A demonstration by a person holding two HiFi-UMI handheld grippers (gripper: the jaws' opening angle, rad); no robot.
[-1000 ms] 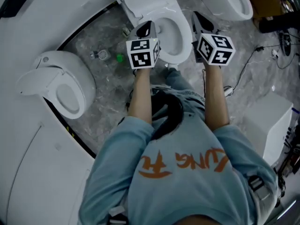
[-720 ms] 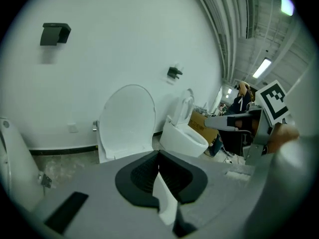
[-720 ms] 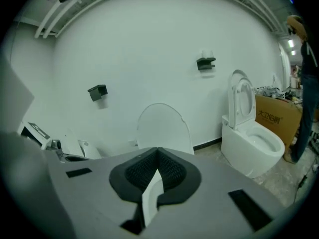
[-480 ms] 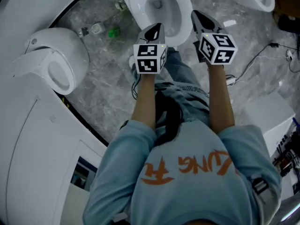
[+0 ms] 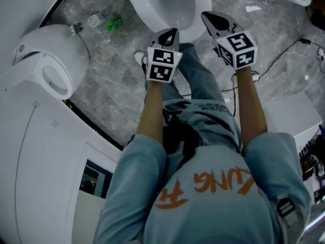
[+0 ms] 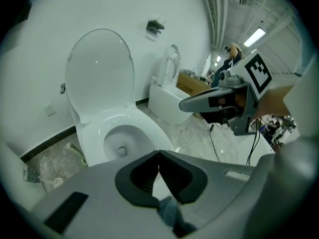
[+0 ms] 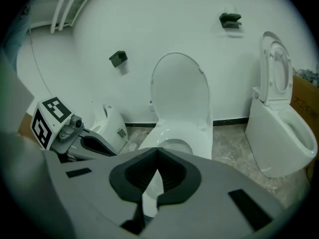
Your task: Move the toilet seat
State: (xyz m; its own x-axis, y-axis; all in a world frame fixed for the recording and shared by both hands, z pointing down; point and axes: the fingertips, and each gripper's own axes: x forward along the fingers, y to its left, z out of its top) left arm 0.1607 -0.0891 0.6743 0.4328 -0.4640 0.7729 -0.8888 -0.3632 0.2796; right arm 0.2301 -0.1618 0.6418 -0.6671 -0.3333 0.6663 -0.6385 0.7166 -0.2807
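Observation:
The white toilet (image 5: pixel 170 4) stands at the top of the head view, its bowl (image 6: pixel 122 141) uncovered. Its seat and lid (image 6: pixel 99 68) stand raised against the wall, also seen upright as an oval lid (image 7: pixel 180 91) in the right gripper view. My left gripper (image 5: pixel 170 33) hovers just in front of the bowl's near rim, jaws shut and empty. My right gripper (image 5: pixel 209 18) hangs beside the bowl's right edge, also shut on nothing. Neither touches the toilet. In their own views the left gripper (image 6: pixel 158 156) and the right gripper (image 7: pixel 158 153) each have their pads pressed together.
A second toilet (image 5: pixel 43 65) sits at the left on a white platform, and a third toilet (image 7: pixel 279 128) stands at the right with its seat up. Cables (image 5: pixel 284 55) trail over the marble floor near a white box (image 5: pixel 299 121). Small fittings (image 5: pixel 114 23) lie left of the bowl.
Both grippers have drawn back from over the bowl's rim towards the person. The toilet has slid up the head view. Both stay shut.

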